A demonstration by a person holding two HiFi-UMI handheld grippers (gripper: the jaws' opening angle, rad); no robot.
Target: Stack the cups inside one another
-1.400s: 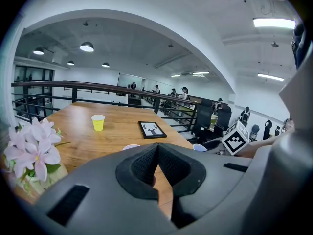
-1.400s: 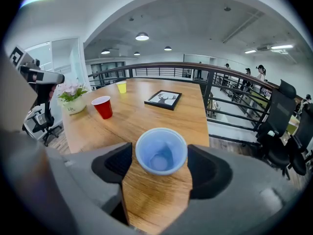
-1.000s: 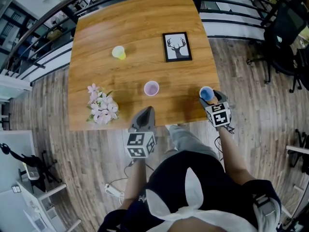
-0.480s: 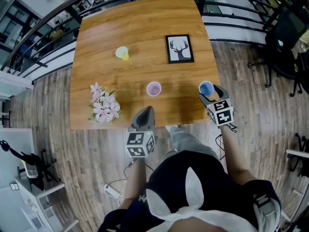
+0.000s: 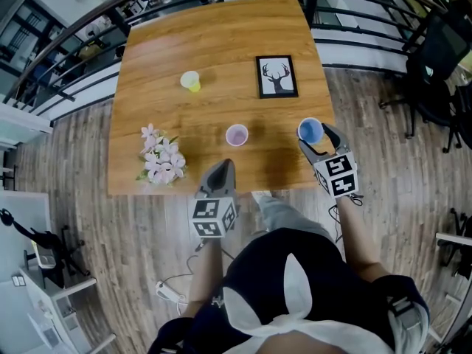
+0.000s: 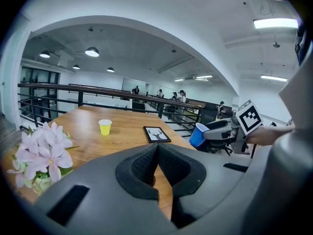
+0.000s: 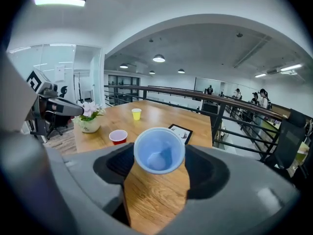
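the right gripper [image 5: 316, 140] clamps the blue cup [image 5: 310, 130] above the table's [image 5: 221, 43] front right corner. the left gripper [image 5: 223, 168], jaws together, is at the front edge.

Three small round cups are here: one yellow cup [image 5: 190, 81], one red cup [image 5: 237, 134], one blue cup [image 5: 310, 130]. There is one black-framed deer picture [image 5: 277, 76], one pot of pink flowers [image 5: 162, 157], one wooden table [image 5: 221, 35].

Table [image 5: 147, 50]: far cup [image 5: 190, 81] back-left, framed picture [image 5: 277, 77] to its rt. Centre cup [image 5: 237, 134] nr front edge, flowers [image 5: 161, 157] left of it (front-left corner). Third cup [image 5: 310, 130] at rt edge, in right gripper [image 5: 315, 142].
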